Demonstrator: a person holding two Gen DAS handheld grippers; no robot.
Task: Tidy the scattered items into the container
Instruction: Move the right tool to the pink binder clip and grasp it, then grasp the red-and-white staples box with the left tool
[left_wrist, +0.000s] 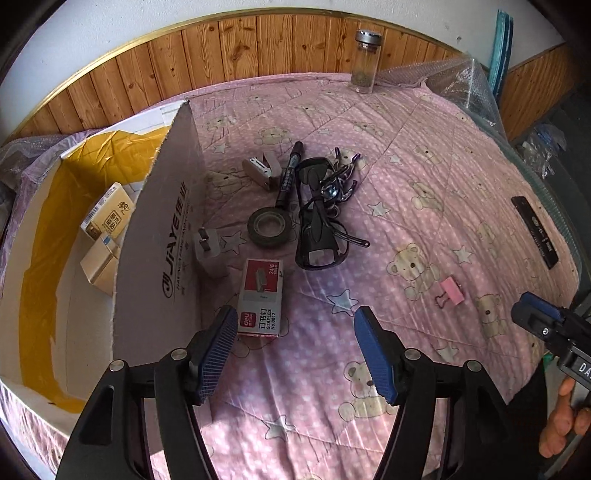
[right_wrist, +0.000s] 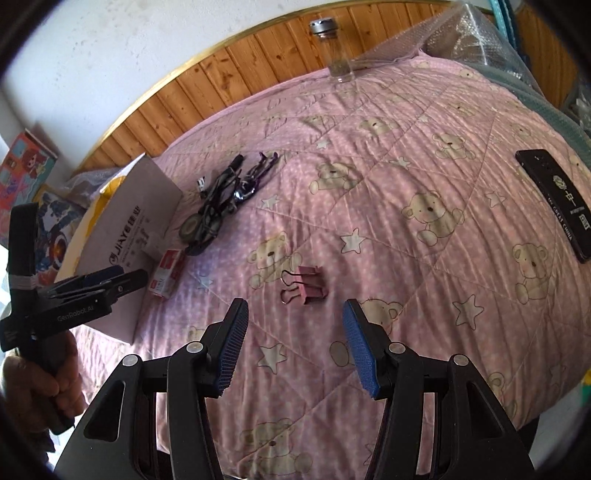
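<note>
Picking up one scattered item at a time is judged to be the step in hand. The left tool (left_wrist: 295, 332) stands wide open and empty, with the staples box (left_wrist: 261, 297) just ahead at its 11 o'clock, beside the raised flap of the cardboard box (left_wrist: 162, 229). The right tool (right_wrist: 293, 325) is likewise spread open and empty, with the pink binder clip (right_wrist: 304, 284) directly ahead at 12 o'clock on the quilted bed (right_wrist: 406, 258).

For the staples box, the operator should shift the left tool toward 11 o'clock until the box sits between the fingers, grip across its narrow width, then lift clear of the flap before swinging toward 9 o'clock into the cardboard box. For the binder clip, the fingers should close on the pink body, not on the wire handles, which would probably slip.

The remaining pile lies at 12 o'clock of the left tool: tape roll (left_wrist: 271, 225), marker (left_wrist: 290, 173), small stapler (left_wrist: 260, 168), charger plug (left_wrist: 208, 254) and a tangle of dark glasses and purple clips (left_wrist: 325, 206), whose separate pieces cannot be told apart.

The cardboard box's interior is partly hidden by its flap; only two cartons show. A black flat case (right_wrist: 557, 203) lies well apart at 2 o'clock; its nature is unclear.
</note>
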